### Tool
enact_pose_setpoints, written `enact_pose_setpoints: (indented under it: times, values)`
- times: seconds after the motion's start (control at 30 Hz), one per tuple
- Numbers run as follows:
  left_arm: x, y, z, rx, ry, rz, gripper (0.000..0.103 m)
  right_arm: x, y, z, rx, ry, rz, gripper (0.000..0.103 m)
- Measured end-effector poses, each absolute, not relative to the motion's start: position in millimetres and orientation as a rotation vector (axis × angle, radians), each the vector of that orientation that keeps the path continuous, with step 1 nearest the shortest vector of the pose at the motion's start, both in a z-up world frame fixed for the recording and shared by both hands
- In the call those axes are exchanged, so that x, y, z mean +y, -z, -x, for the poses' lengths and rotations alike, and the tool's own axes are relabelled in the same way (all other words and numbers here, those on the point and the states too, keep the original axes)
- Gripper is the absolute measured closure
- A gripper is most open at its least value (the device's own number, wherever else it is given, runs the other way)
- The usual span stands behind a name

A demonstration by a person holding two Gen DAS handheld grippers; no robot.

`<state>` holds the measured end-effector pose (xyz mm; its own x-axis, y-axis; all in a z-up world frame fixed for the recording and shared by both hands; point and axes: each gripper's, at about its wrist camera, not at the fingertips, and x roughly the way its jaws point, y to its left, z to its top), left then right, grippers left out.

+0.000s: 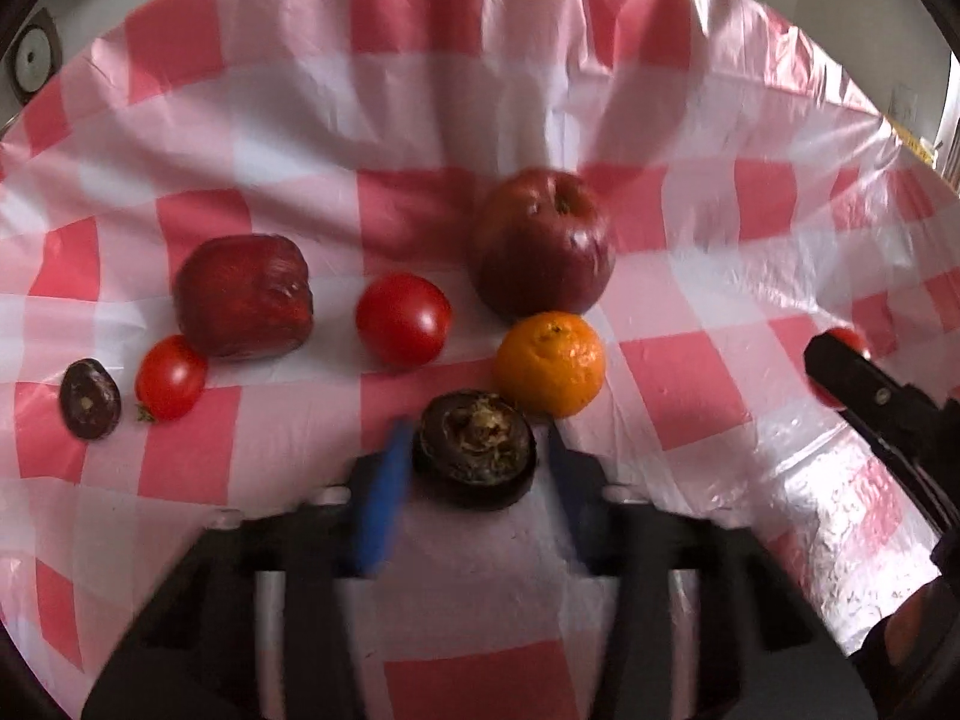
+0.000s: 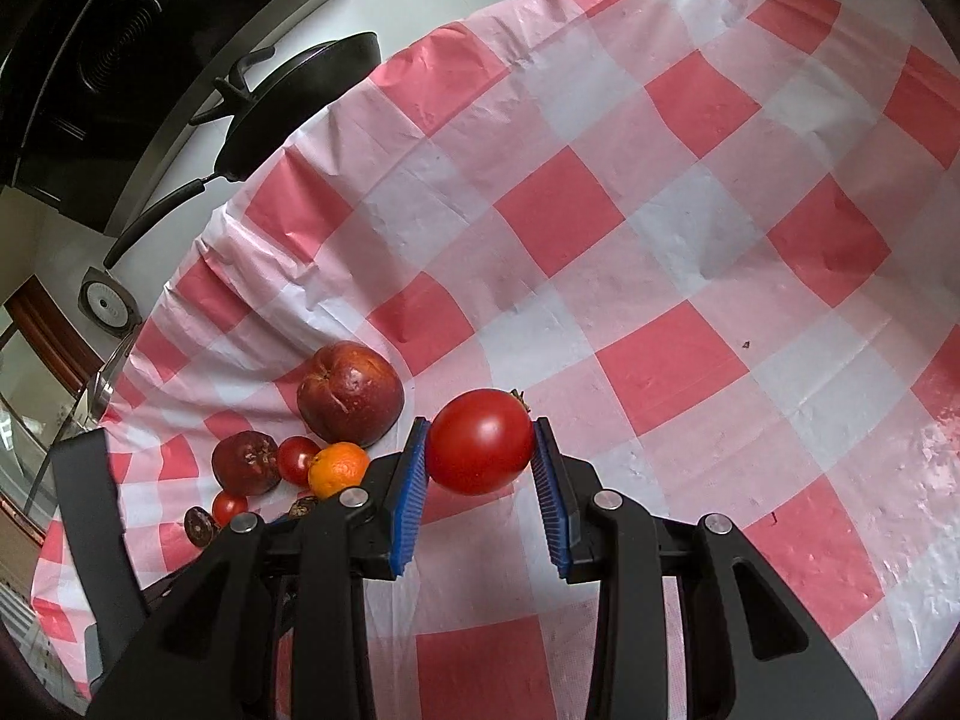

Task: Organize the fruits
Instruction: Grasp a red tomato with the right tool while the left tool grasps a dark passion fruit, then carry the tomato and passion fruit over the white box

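Right gripper (image 2: 480,450) clamped on tomato (image 2: 480,441) between pads; left gripper (image 1: 477,468) flanking dark fruit (image 1: 477,459), contact unclear; mandarin (image 1: 549,363) just beyond.

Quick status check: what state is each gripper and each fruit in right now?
Left gripper: closed around dark round mangosteen, contact blurred.
Right gripper: shut on big red tomato.
Orange mandarin: resting on checked cloth, free.
Upright dark red apple: free, stem up.
Second dark red apple: lying on its side.
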<state>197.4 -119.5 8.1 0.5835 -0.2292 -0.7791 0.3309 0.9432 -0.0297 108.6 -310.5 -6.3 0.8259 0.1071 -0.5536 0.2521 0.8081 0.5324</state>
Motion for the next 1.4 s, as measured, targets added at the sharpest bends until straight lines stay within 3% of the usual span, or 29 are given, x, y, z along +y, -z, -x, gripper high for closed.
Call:
enact_pose_setpoints:
  times: [0.4, 0.73, 1.07, 1.4]
  values:
    - [-48, -48, -80, 0.641, 0.153, 0.038, 0.064, -308, 6, -108, 0.602, 0.076, -0.633, 0.070]
    - [-10, -46, -78, 0.631, 0.114, 0.207, 0.064, -307, 7, -108, 0.603, 0.074, -0.632, 0.070]
    - [-4, -50, -73, 0.567, 0.084, 0.200, 0.064, -307, 8, -110, 0.630, 0.094, -0.627, 0.070]
    - [30, -68, 32, 0.544, 0.003, 0.195, 0.064, -298, 3, -107, 0.649, 0.029, -0.590, 0.070]
